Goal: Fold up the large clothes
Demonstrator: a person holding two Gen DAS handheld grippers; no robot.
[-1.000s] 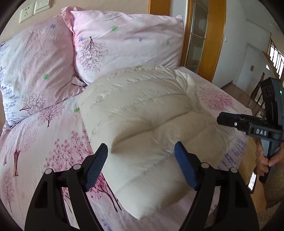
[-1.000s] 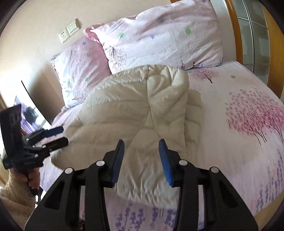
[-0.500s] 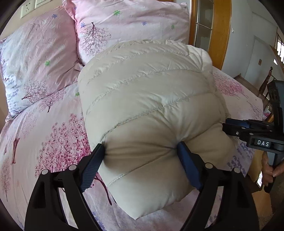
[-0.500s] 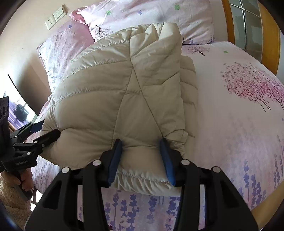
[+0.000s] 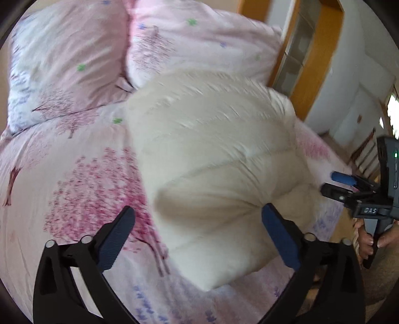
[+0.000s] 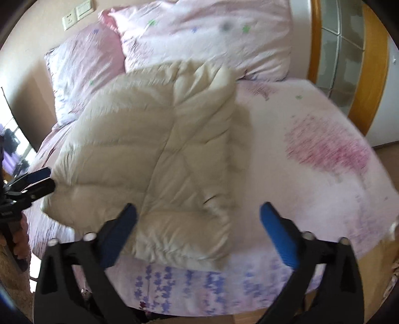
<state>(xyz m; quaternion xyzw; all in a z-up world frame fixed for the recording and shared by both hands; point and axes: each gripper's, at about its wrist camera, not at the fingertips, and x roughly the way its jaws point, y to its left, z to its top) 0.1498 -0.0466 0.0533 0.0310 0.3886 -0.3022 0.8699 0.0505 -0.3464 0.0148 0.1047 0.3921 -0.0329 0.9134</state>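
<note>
A cream quilted down jacket (image 5: 214, 159) lies folded into a thick bundle on the pink flowered bed sheet (image 5: 74, 179); it also shows in the right wrist view (image 6: 154, 159). My left gripper (image 5: 197, 231) is open wide, its right pad touching the bundle's near edge, holding nothing. My right gripper (image 6: 198, 231) is open wide over the bundle's near right corner and holds nothing. Each gripper shows in the other's view, the right one (image 5: 349, 184) at the bundle's right side and the left one (image 6: 35, 182) at its left corner. Both views are motion-blurred.
Two pink flowered pillows (image 5: 194, 42) lean at the head of the bed, also in the right wrist view (image 6: 199, 37). A wooden door frame (image 5: 316, 64) stands at the right. The bed's near edge (image 6: 199, 299) is just below my right gripper. Wall sockets (image 6: 77, 15) sit upper left.
Both grippers have opened wide and pulled back from the jacket bundle, which they were squeezing half a second ago. The bundle has settled on the bed.
</note>
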